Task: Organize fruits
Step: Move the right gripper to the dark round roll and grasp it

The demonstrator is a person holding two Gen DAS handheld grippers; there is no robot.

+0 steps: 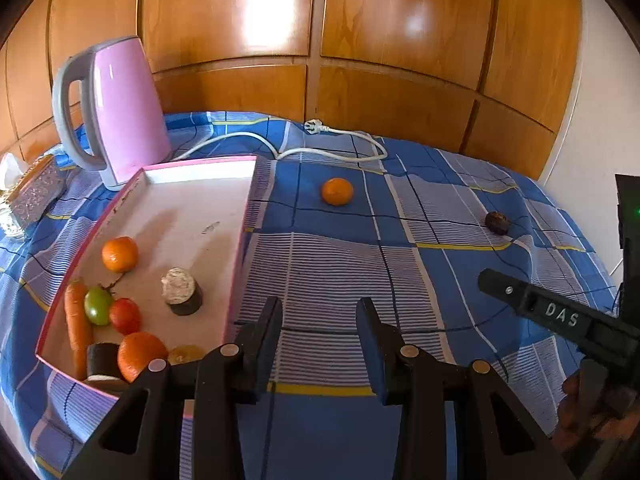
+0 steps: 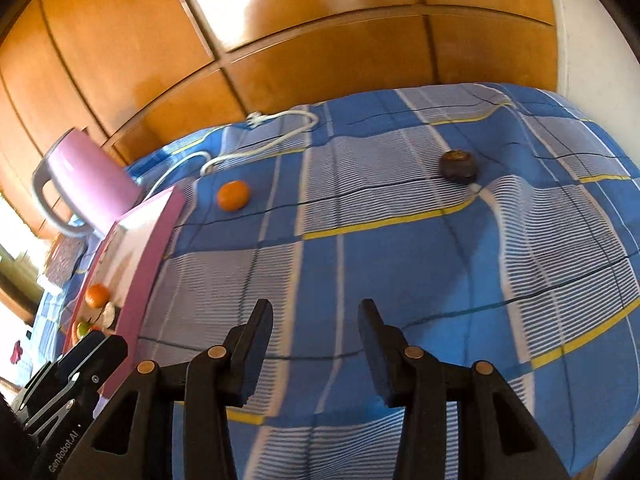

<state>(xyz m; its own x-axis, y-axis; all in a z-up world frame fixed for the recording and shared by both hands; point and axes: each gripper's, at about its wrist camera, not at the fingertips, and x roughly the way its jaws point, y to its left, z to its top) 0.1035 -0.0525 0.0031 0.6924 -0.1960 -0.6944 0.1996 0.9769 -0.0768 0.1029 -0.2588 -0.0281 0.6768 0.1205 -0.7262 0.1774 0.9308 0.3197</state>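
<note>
Round glossy orange (image 1: 337,191) on checked cloth (image 1: 340,264), tray (image 1: 240,236) at nine o'clock; left gripper (image 1: 320,312) and right gripper (image 2: 316,316) both parted, empty.

The left wrist view looks forward and down along its own fingers from low over the blue checked cloth (image 1: 400,264), with the pink tray (image 1: 192,216) close at its left and the wooden cupboard doors (image 1: 360,40) filling the far side. The right wrist view sits further right and is rolled, so the cloth and the cupboard doors tilt, and the tray is seen edge-on at its left. Both views share the loose orange (image 1: 337,191) (image 2: 233,195), the dark round fruit (image 1: 497,223) (image 2: 458,166), the pink kettle (image 1: 120,108) (image 2: 86,182) and its white cord (image 1: 320,148).
</note>
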